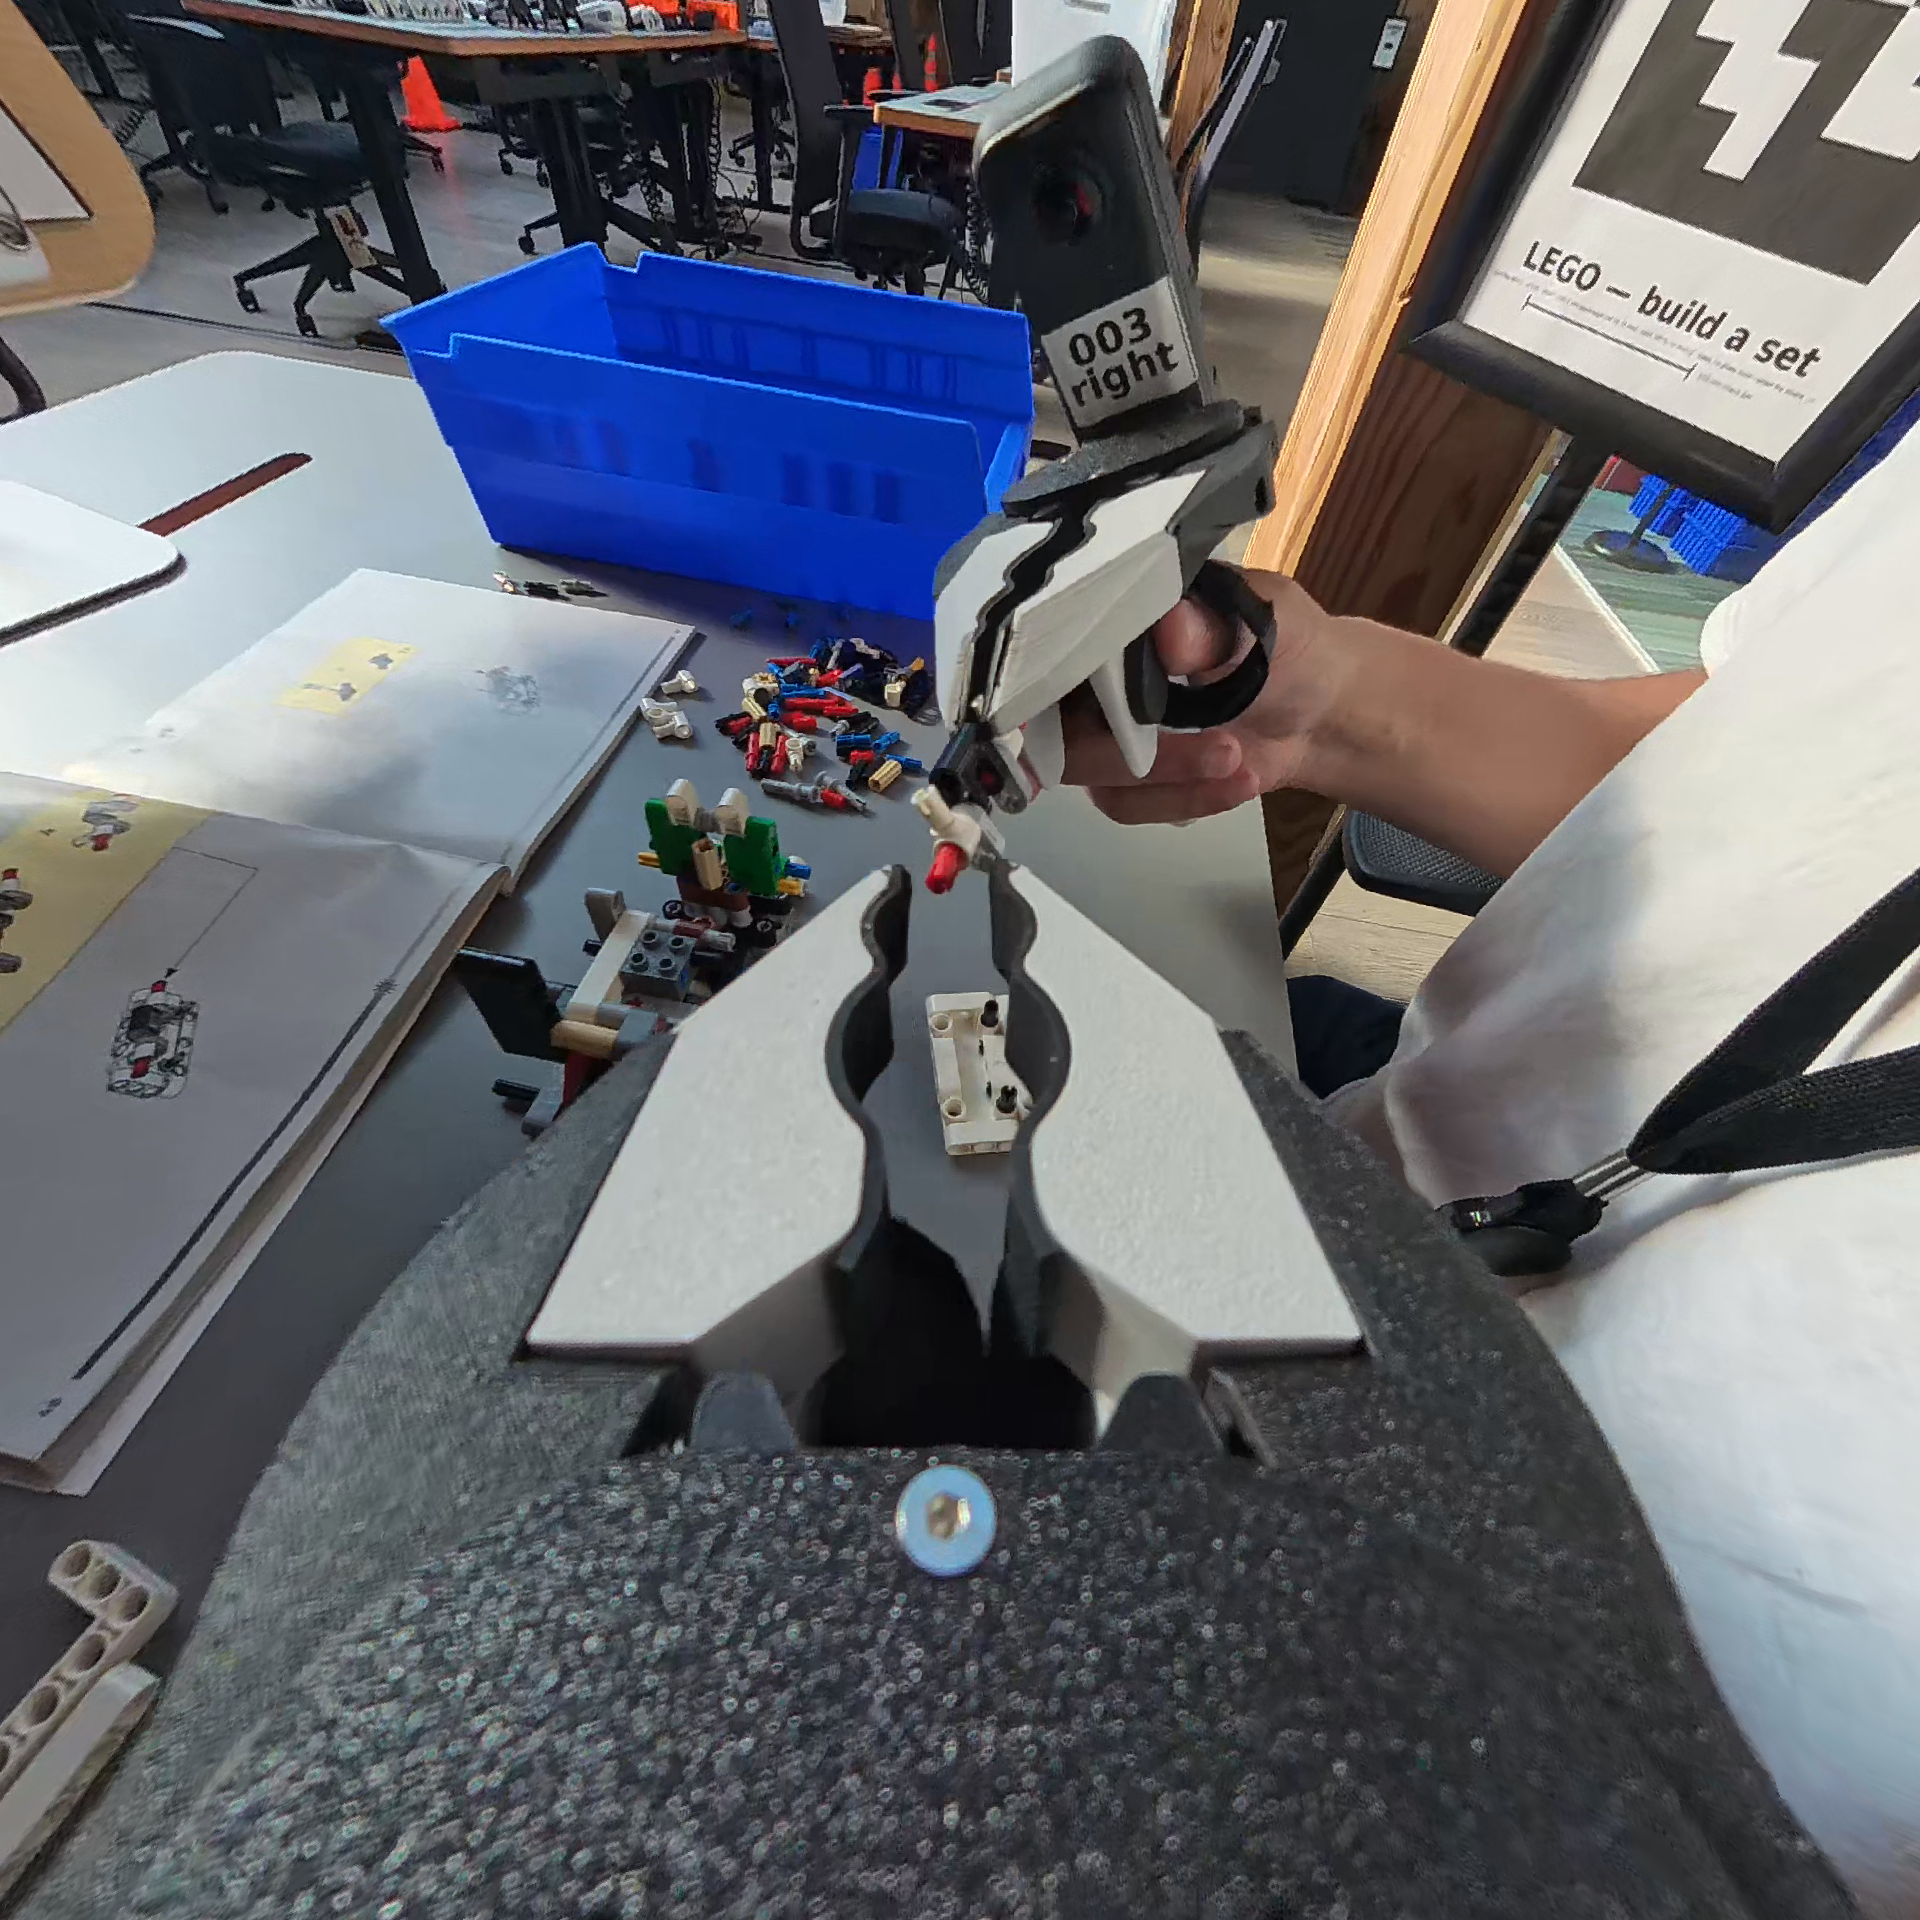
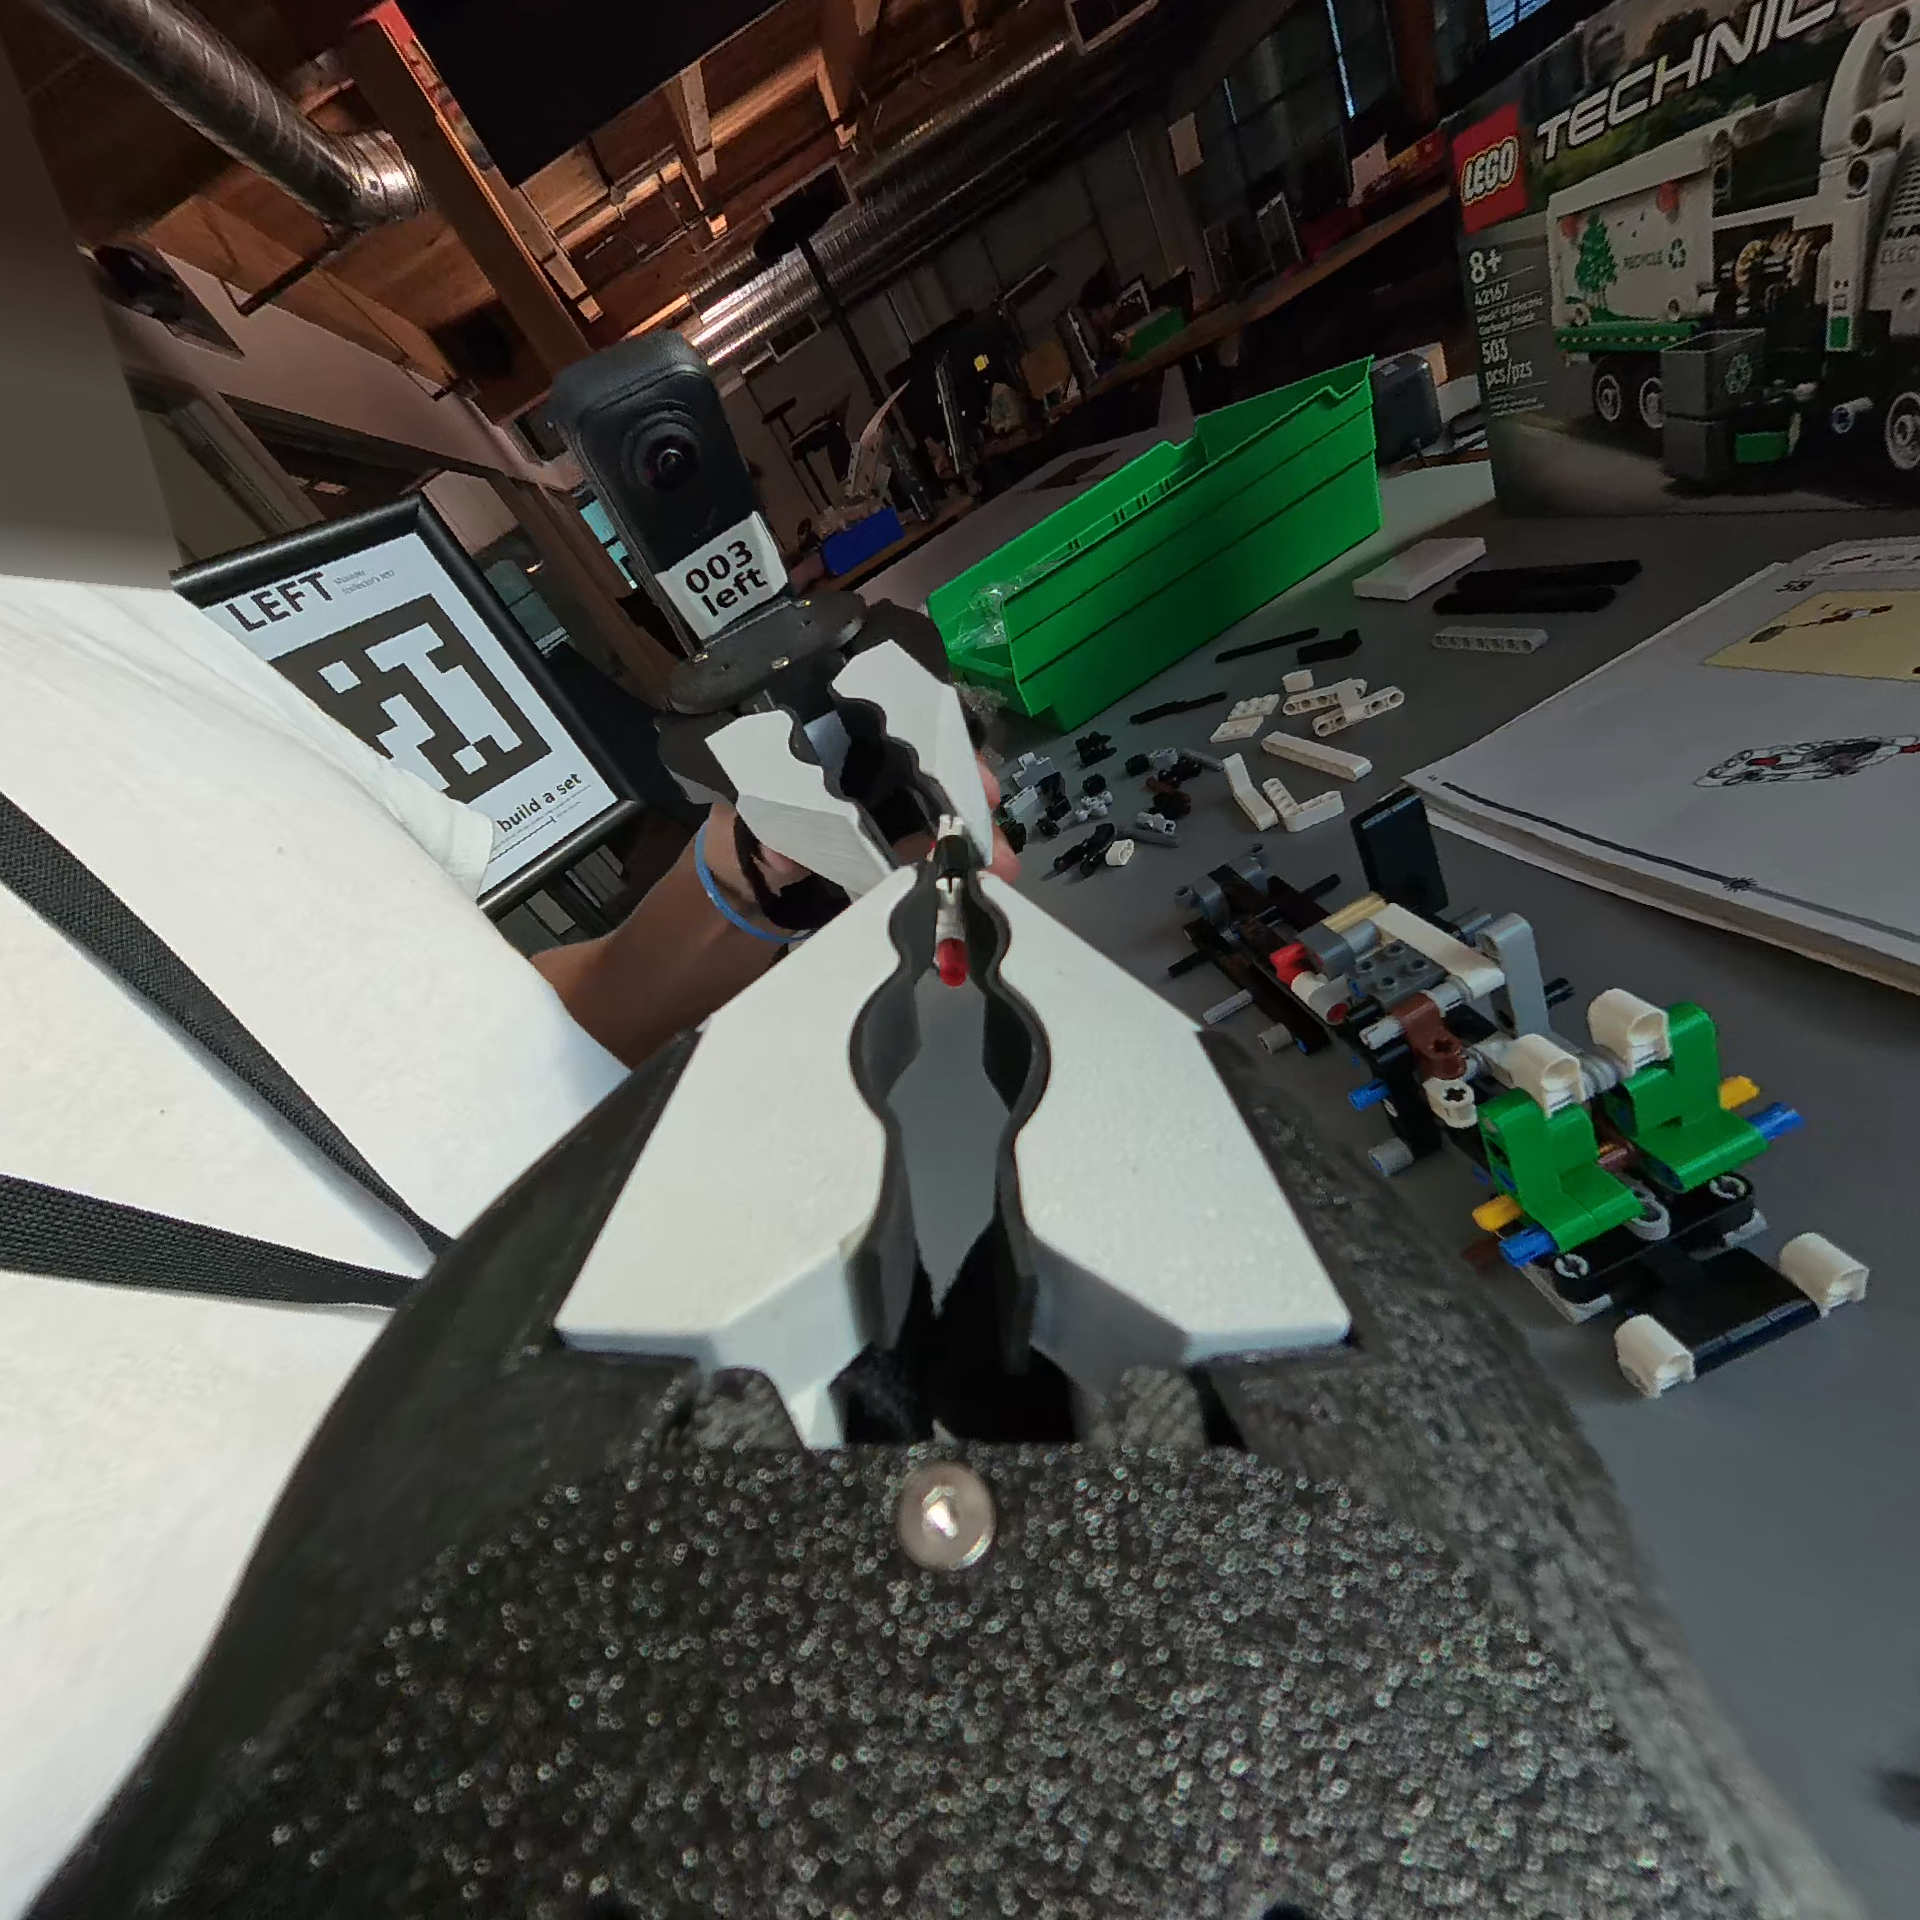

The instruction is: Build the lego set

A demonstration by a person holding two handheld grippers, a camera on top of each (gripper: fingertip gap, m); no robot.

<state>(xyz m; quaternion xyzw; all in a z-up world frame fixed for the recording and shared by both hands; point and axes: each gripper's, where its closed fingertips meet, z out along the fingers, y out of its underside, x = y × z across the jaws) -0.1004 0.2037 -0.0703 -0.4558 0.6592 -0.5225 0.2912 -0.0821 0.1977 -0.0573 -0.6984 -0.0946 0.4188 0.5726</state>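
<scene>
The right gripper (image 2: 948, 883) was clamped on a small pin assembly (image 2: 948, 925) of a white connector, a red pin and a black end, both pads pressing on it. From the left wrist view the same assembly (image 1: 951, 831) hung from the right gripper's (image 1: 971, 774) tips above the dark table (image 1: 1143, 935). Its red end reached just into the mouth of the left gripper (image 1: 943, 878). The left gripper's fingers stood apart and did not press on it. Whether one fingertip grazed the assembly's grey side could not be told.

Printed matter was plentiful. A white sticker (image 1: 1122, 364) sat on the right gripper's camera and another sticker (image 2: 727, 582) on the left's. A framed sign (image 1: 1704, 208) with a black-and-white block pattern and a line of text was cut off at the edge. A toy set's box (image 2: 1683, 260) carried a red-and-yellow logo and a picture of a white truck, also cropped. An open instruction booklet (image 1: 312, 831) showed small diagrams, its print too fine to make out.

Below the left gripper lay a white panel piece (image 1: 971, 1070), partly hidden by the fingers. To its left stood a part-built model (image 1: 686, 914) with green blocks, and beyond it a pile of small pins (image 1: 821, 717) — red, blue, black and tan. Behind the pile stood a blue bin (image 1: 727, 436). A green bin (image 2: 1174, 582) stood across the table.
</scene>
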